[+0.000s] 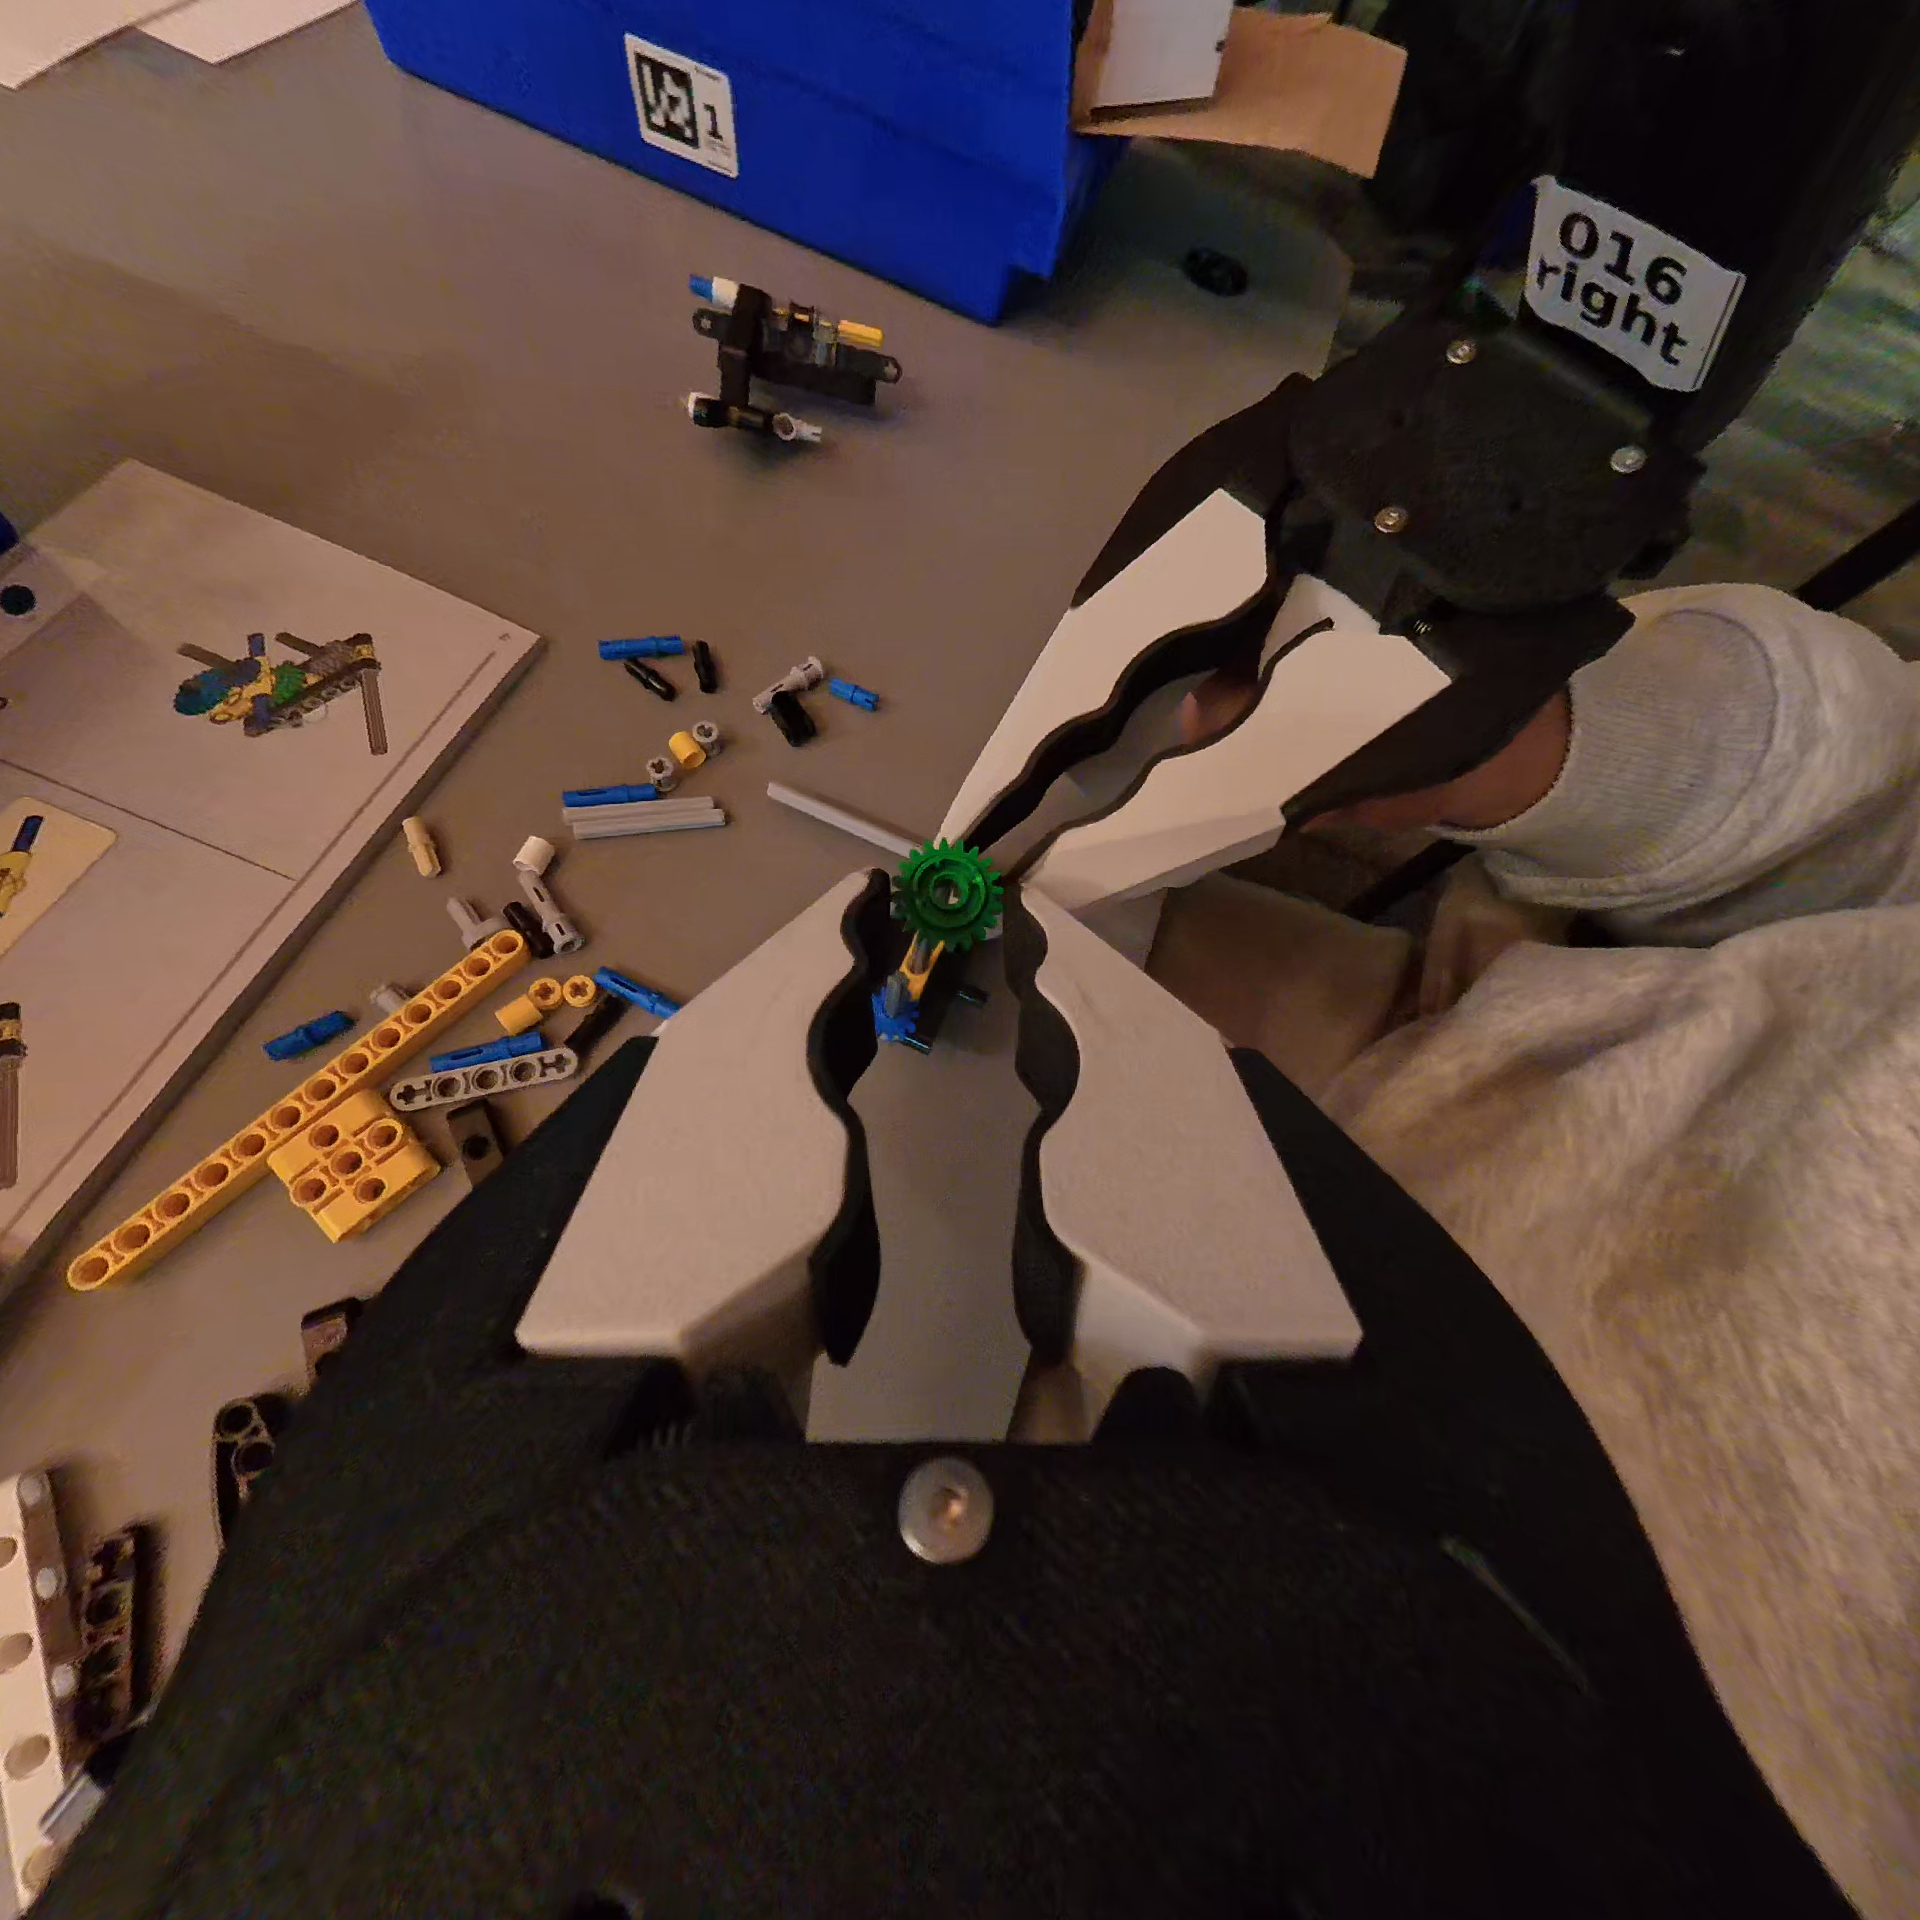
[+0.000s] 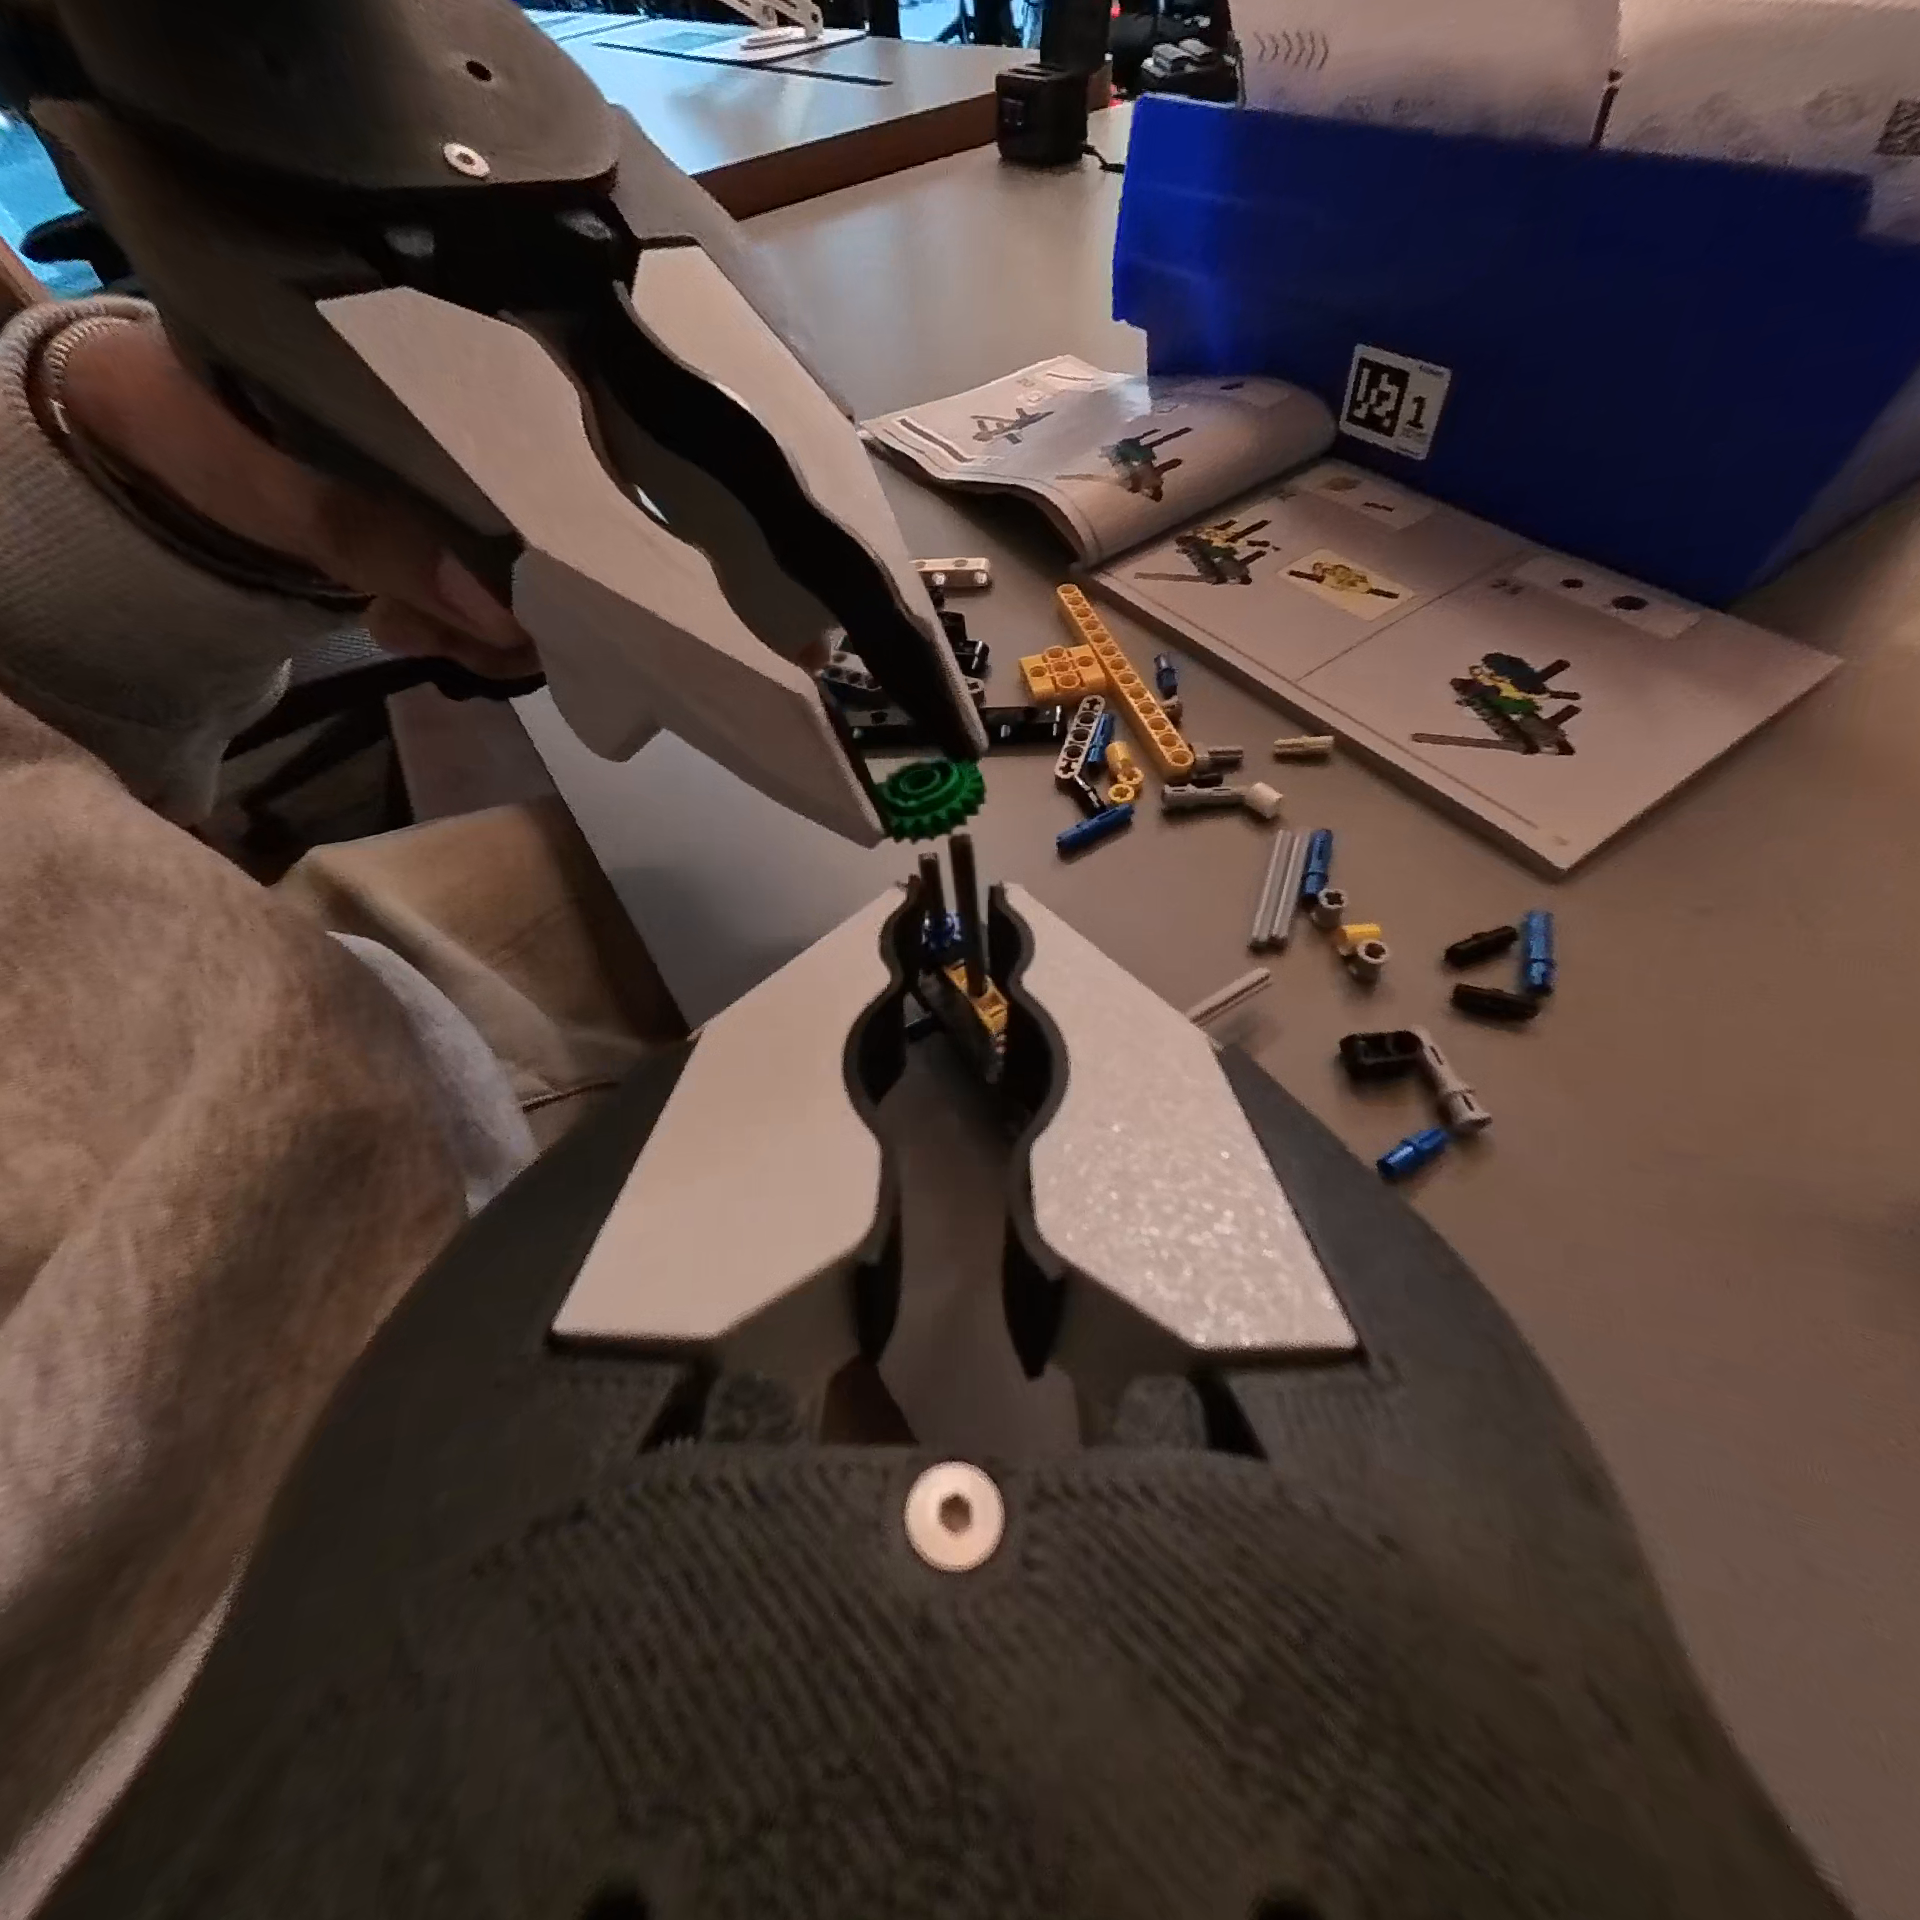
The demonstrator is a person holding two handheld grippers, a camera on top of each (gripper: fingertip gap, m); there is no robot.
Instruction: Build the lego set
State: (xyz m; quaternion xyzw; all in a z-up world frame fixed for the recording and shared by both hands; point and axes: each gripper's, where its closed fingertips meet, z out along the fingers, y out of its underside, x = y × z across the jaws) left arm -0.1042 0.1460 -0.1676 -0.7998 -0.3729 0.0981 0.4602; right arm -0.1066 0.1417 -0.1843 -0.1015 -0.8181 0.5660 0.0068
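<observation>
Your left gripper [image 1: 940, 904] pinches the green gear [image 1: 948, 891] mid-frame; your right gripper [image 2: 948, 894] clamps the small assembly [image 2: 961, 966] just below it.

Black grippers, grey fingers [image 1: 717, 1122], beige sleeves [image 1: 1714, 769]

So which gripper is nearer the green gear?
Left. The left gripper pinches the green gear at its tips; the right gripper is just short of it, holding a small assembly whose axles point at it.
</observation>
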